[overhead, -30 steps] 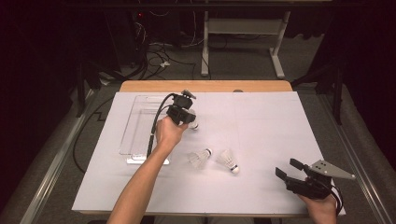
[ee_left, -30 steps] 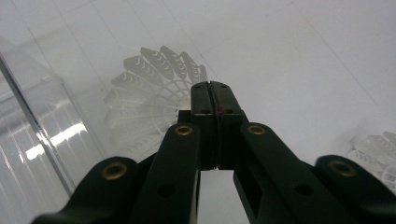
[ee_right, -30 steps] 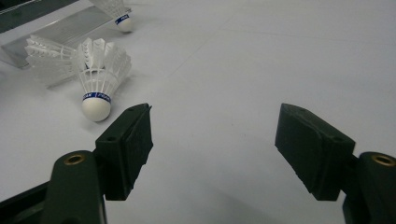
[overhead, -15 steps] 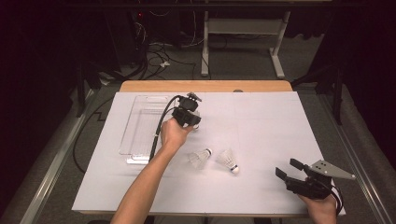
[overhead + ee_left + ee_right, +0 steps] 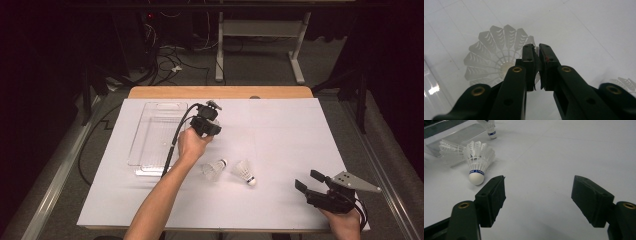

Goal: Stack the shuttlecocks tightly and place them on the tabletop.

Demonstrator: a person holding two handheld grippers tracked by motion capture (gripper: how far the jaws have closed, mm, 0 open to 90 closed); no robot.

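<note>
My left gripper [image 5: 536, 47] is shut on the feather rim of a white shuttlecock [image 5: 496, 55], whose open skirt faces the camera. In the high view the left gripper [image 5: 206, 124] is just right of the clear tray [image 5: 150, 131]. The held shuttlecock's cork [image 5: 491, 132] hangs down at the top of the right gripper view. Two more shuttlecocks [image 5: 214, 169] [image 5: 244, 171] lie on the white table sheet near the middle. My right gripper [image 5: 307, 180] rests open at the front right, apart from them. The nearer shuttlecock [image 5: 477, 161] lies ahead of the right gripper's [image 5: 539, 185] left jaw.
The white sheet [image 5: 300, 130] covers most of the wooden table. The tray's near wall [image 5: 456, 135] is seen behind the shuttlecocks. A black cable [image 5: 172, 145] trails from the left gripper across the tray. Desk legs and cables sit on the floor beyond the table.
The left gripper has drifted a little to the right with the shuttlecock in it. The right gripper and the two lying shuttlecocks have stayed put.
</note>
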